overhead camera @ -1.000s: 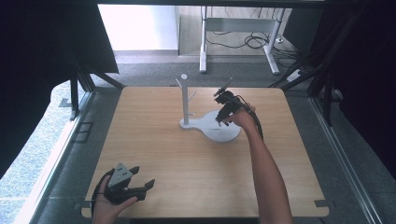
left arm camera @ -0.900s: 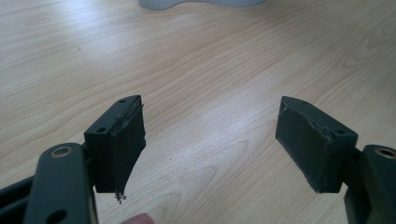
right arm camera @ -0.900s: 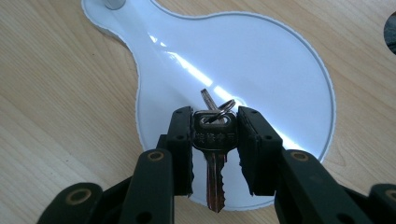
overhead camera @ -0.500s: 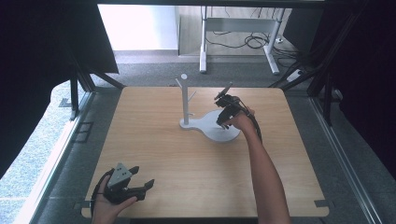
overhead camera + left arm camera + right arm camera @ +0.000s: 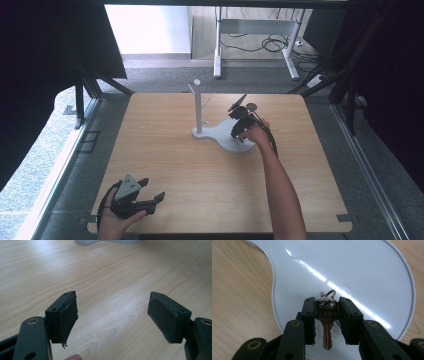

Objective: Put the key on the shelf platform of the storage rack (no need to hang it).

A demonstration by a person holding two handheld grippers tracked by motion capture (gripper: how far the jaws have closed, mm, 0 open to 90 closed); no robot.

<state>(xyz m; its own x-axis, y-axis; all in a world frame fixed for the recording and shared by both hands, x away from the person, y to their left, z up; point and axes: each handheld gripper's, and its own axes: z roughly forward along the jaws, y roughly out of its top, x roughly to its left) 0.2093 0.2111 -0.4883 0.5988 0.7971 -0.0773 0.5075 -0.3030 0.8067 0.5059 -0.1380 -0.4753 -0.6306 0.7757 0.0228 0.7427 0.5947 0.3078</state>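
A brass key [image 5: 326, 315] on a small ring [image 5: 330, 294] is pinched by its head between the jaws of my right gripper [image 5: 327, 308], blade pointing back toward the camera. The gripper is shut on the key just above the white tray base [image 5: 367, 270]. From the high view, my right gripper [image 5: 237, 131] hangs over the round end of the white stand's base [image 5: 223, 139], right of its upright peg post [image 5: 198, 107]. My left gripper [image 5: 151, 190] rests near the table's front left, and its jaws [image 5: 112, 315] are open over bare wood.
The wooden table [image 5: 165, 150] has metal frame rails and dark curtains on both sides. The stand's base edge [image 5: 105, 242] appears far ahead in the left gripper view. A desk frame and cables [image 5: 255, 45] lie beyond the table's far edge.
My right gripper has sunk slightly toward the tray with the key. The left gripper has stayed put.
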